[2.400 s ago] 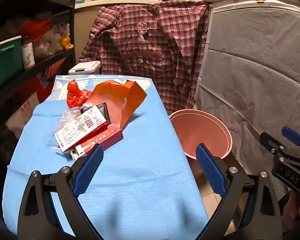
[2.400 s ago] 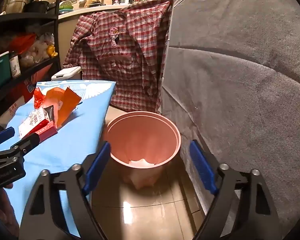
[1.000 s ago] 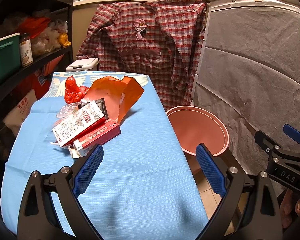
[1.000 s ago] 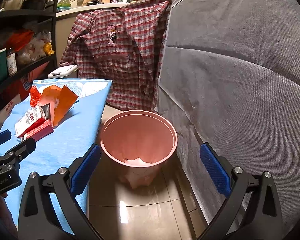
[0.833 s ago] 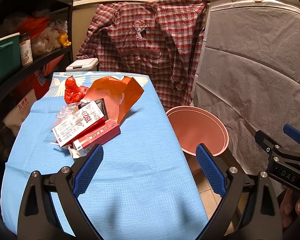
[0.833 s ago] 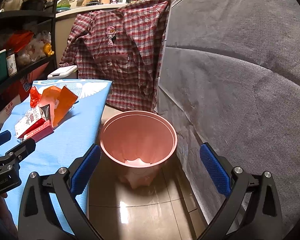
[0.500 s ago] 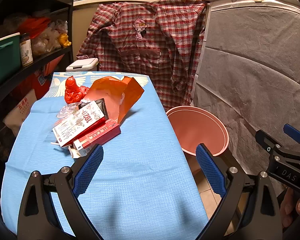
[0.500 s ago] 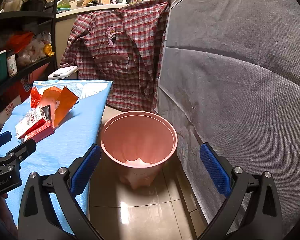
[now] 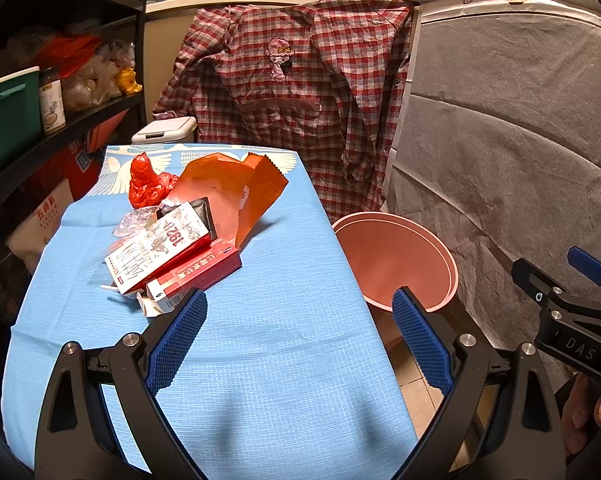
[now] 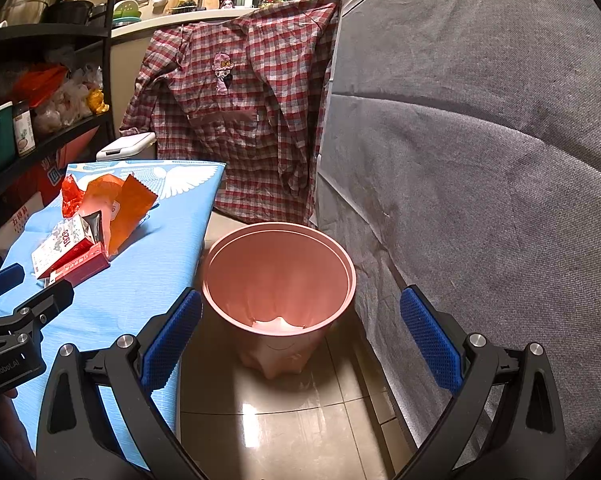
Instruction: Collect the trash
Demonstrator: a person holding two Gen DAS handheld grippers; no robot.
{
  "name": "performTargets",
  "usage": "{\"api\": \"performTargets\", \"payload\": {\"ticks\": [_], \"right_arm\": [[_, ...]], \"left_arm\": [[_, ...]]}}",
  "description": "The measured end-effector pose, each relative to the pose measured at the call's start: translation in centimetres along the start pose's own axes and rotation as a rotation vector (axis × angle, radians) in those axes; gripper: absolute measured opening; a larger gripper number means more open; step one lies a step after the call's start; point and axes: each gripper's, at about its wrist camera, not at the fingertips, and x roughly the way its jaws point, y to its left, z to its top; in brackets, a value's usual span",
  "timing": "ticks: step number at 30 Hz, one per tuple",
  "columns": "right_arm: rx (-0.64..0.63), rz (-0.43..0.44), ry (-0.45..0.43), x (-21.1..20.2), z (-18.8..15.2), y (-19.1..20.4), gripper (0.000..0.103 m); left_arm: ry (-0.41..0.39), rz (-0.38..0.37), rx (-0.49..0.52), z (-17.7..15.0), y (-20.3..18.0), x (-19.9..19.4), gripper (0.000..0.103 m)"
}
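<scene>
A blue counter [image 9: 260, 360] holds a pile of trash [image 9: 180, 248]: an orange bag, boxes, red wrap. Beside it on the floor stands a pink bin [image 10: 278, 280]. The left gripper [image 9: 298, 336] and right gripper [image 10: 296, 334] are both wide apart, holding nothing.

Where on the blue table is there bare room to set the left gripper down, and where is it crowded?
Bare cloth runs across the near half of the table, under the open left gripper, and along the right edge beside the pink bin. The far left is crowded: red box, white carton, orange bag and red wrapper piled together.
</scene>
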Motion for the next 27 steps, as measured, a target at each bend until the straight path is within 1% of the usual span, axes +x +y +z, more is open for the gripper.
{"api": "performTargets", "payload": {"ticks": [16,19,21,23,25,27], "right_arm": [[0.011,0.015,0.002,-0.3,0.0,0.0,0.098],[0.019,0.030,0.006,-0.4,0.2,0.0,0.096],[0.015,0.025,-0.002,-0.5,0.3,0.1,0.091],[0.019,0.018,-0.010,-0.6,0.5,0.0,0.082],[0.031,0.014,-0.022,-0.9,0.8,-0.1,0.076],[0.041,0.015,-0.039,-1.3,1.2,-0.2,0.074]], "left_arm": [[-0.011,-0.009,0.005,0.3,-0.2,-0.5,0.091],[-0.018,-0.017,0.012,0.4,-0.3,-0.9,0.091],[-0.024,-0.022,0.017,0.6,-0.4,-1.1,0.091],[-0.025,-0.031,0.017,0.9,-0.2,-1.2,0.091],[-0.025,-0.036,0.016,1.3,0.0,-1.5,0.090],[-0.028,-0.038,0.010,2.0,0.5,-1.9,0.088]]}}
